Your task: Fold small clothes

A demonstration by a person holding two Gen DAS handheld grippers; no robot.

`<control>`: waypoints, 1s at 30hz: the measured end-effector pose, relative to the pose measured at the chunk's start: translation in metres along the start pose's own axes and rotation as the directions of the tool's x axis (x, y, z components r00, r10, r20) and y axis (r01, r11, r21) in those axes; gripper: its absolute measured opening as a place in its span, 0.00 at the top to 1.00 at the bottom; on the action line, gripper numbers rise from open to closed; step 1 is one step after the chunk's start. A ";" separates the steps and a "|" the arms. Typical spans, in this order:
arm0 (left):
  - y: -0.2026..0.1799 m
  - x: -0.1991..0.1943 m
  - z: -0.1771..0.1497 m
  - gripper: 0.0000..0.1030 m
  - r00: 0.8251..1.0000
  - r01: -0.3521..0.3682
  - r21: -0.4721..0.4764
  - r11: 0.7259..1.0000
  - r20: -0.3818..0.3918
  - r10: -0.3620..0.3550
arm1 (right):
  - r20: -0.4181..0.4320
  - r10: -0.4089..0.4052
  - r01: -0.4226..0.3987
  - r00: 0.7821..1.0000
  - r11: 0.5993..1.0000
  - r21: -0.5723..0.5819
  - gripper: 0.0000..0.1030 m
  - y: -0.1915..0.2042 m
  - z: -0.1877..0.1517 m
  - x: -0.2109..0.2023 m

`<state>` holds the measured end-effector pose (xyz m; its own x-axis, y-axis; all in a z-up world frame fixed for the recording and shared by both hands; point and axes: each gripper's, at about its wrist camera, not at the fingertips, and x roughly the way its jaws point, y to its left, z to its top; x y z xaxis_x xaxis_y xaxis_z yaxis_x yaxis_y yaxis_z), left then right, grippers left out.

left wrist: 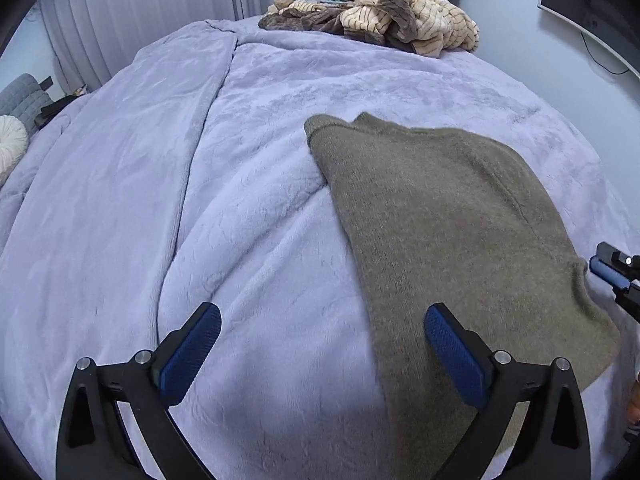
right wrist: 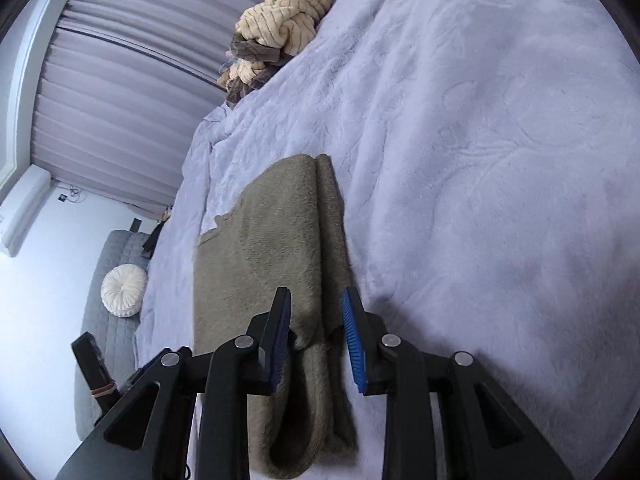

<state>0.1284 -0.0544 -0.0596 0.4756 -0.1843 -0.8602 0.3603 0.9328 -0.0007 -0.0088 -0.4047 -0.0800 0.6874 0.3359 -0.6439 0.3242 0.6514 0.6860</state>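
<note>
An olive-brown knitted garment (left wrist: 448, 216) lies partly folded on the lavender bedspread (left wrist: 240, 160). My left gripper (left wrist: 320, 344) is wide open and empty, hovering over the garment's near left edge. My right gripper (right wrist: 316, 320) is open with its jaws on either side of a folded ridge of the garment (right wrist: 280, 240), not clamped on it. The right gripper's blue pad also shows in the left wrist view (left wrist: 608, 272) at the garment's right edge.
A heap of beige and brown striped fleece clothes (left wrist: 384, 16) sits at the far end of the bed, also in the right wrist view (right wrist: 288, 12). A grey quilted seat (right wrist: 116, 280) with a white round cushion (right wrist: 124, 284) stands beside the bed. Curtains (left wrist: 140, 12) hang behind.
</note>
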 end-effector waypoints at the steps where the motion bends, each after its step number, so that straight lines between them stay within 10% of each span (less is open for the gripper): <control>1: 0.000 -0.001 -0.007 0.00 1.000 0.013 -0.005 1.000 -0.011 -0.013 | 0.010 0.014 -0.013 1.000 1.000 -0.018 0.70 0.005 -0.003 -0.008; 11: -0.003 0.006 -0.062 0.00 0.996 0.051 -0.078 0.996 -0.074 -0.057 | -0.088 0.005 -0.034 0.996 0.945 -0.327 0.70 0.076 -0.070 -0.006; 15: 0.003 0.005 -0.070 0.00 0.994 0.071 -0.153 0.986 -0.075 -0.083 | -0.111 -0.156 0.120 0.981 0.953 -0.280 0.80 0.045 -0.084 0.016; 30: -0.007 -0.017 -0.089 0.00 0.998 -0.002 -0.135 0.991 -0.069 -0.008 | -0.031 -0.148 0.138 0.989 0.967 -0.213 0.85 0.018 -0.104 -0.008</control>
<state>0.0463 -0.0307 -0.0908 0.4159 -0.1695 -0.8935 0.2478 0.9664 -0.0680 -0.0754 -0.3249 -0.0976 0.6114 0.2571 -0.7484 0.2703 0.8210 0.5028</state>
